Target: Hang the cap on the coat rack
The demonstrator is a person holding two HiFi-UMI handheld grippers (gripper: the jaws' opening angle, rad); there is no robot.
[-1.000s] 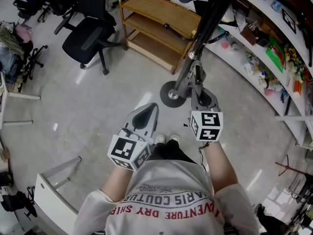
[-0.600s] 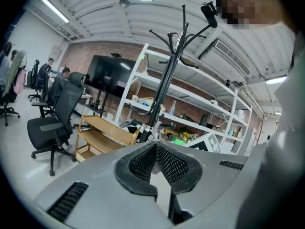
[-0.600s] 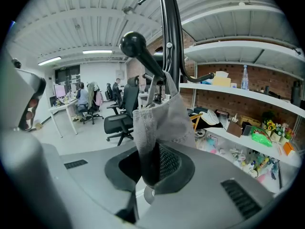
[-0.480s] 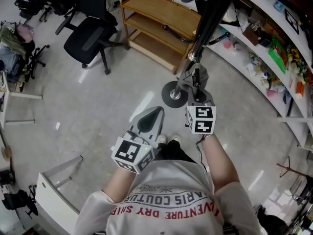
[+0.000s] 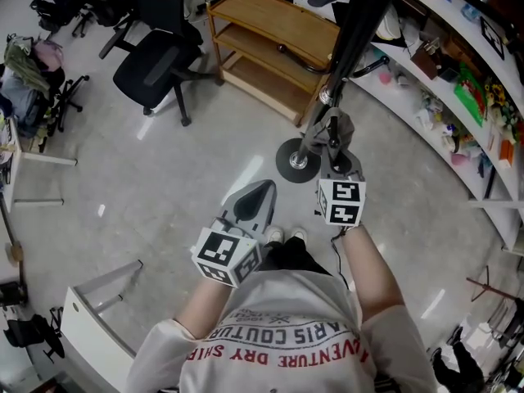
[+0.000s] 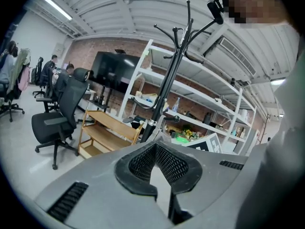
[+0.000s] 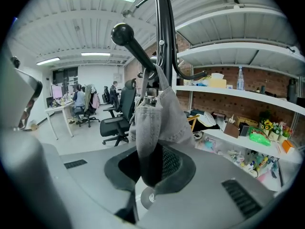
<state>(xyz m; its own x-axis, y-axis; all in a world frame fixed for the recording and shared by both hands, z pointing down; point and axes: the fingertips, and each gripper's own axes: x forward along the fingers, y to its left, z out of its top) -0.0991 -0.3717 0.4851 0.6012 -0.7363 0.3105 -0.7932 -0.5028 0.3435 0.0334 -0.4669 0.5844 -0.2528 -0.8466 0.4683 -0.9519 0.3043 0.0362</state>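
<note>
Down below, grey floor (image 5: 164, 187) all round. Far right, long white shelving (image 5: 434, 150) packed with small clutter. Far centre, black coat rack (image 5: 354, 31), round base (image 5: 282, 158) flat on the floor, with a wooden shelf unit (image 5: 270, 43) just left of it and a black office chair (image 5: 155, 64) further left. Nearest, a white shirt (image 5: 286, 334) with red and grey lettering, only partly readable: "ARIS COUTUR", "VENTURE DRY". Now to the right gripper (image 5: 332, 147): clamps tight on the grey cap (image 7: 159, 113), holds it up against the rack's pole, by a knob-tipped peg (image 7: 126, 35). And the left gripper (image 5: 255, 196): low, near left, well apart from the rack, pinches closed on nothing.
</note>
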